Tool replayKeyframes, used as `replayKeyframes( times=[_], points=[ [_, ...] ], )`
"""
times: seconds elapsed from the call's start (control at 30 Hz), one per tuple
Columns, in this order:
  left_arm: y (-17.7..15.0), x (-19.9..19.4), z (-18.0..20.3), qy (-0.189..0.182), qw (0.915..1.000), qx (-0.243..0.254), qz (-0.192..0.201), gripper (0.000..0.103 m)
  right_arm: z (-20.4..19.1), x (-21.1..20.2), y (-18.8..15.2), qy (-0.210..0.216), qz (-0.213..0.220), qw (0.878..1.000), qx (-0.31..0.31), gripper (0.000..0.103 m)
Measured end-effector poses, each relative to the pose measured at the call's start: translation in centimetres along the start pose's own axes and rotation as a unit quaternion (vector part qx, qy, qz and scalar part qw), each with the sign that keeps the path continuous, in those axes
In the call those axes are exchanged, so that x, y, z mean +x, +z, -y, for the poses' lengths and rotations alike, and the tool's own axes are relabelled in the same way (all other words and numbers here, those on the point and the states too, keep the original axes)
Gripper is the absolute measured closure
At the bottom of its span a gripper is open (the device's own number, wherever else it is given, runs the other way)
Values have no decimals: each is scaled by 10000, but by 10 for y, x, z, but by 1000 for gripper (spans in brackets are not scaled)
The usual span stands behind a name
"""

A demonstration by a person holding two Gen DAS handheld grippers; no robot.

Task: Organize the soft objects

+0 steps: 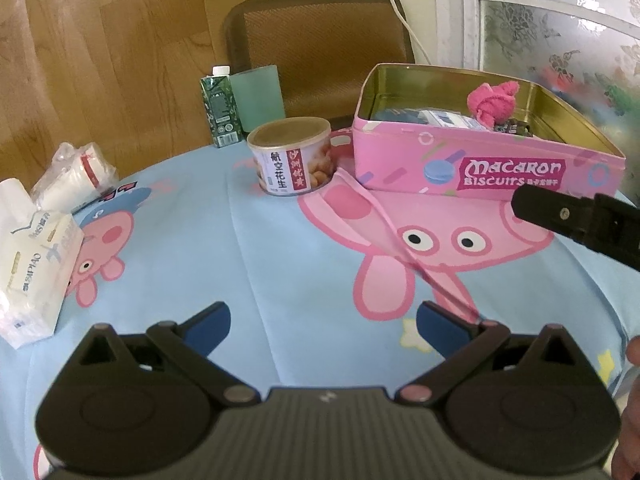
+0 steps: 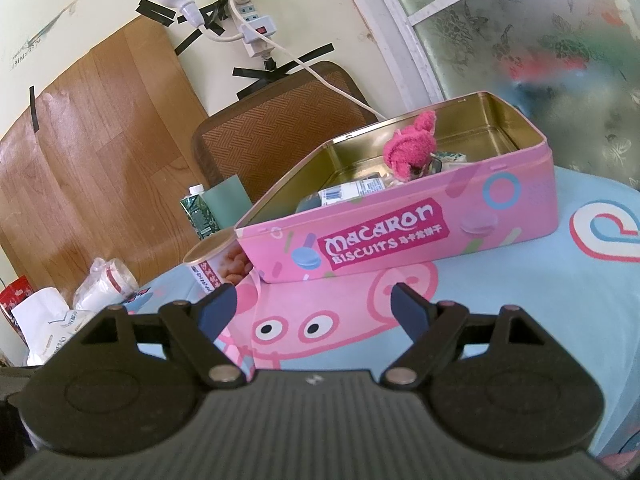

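From the left wrist: the left gripper (image 1: 323,320) hovers low over the cartoon tablecloth (image 1: 240,248), jaws spread wide and empty, while a rolled pink cloth (image 1: 493,103) sits inside the open biscuit tin (image 1: 480,168). One item looks stowed; the tissue pack (image 1: 32,264) at far left seems the likeliest next target, calling for a leftward reach.

From the right wrist: the right gripper (image 2: 310,306) points at the tin's front wall, jaws wide, holding nothing, tilted slightly.

Contents under rolled pink terry cloth (image 1: 493,101) half hidden behind pink metal biscuit tin (image 1: 484,168) wall; white tissue pack (image 1: 28,264) cut off at left edge.
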State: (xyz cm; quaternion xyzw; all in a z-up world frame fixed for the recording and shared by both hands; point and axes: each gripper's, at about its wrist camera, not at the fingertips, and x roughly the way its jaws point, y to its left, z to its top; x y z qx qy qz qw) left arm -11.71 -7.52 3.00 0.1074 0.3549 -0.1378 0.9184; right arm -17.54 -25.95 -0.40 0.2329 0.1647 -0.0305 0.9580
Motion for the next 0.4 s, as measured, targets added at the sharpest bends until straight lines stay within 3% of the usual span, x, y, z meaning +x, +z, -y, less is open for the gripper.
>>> replayKeyframes(
  times=[0.4],
  points=[
    [-1, 2, 0, -236, 9997, 10, -92, 0, 0, 0, 0, 1, -5, 10000, -8, 17]
  ],
)
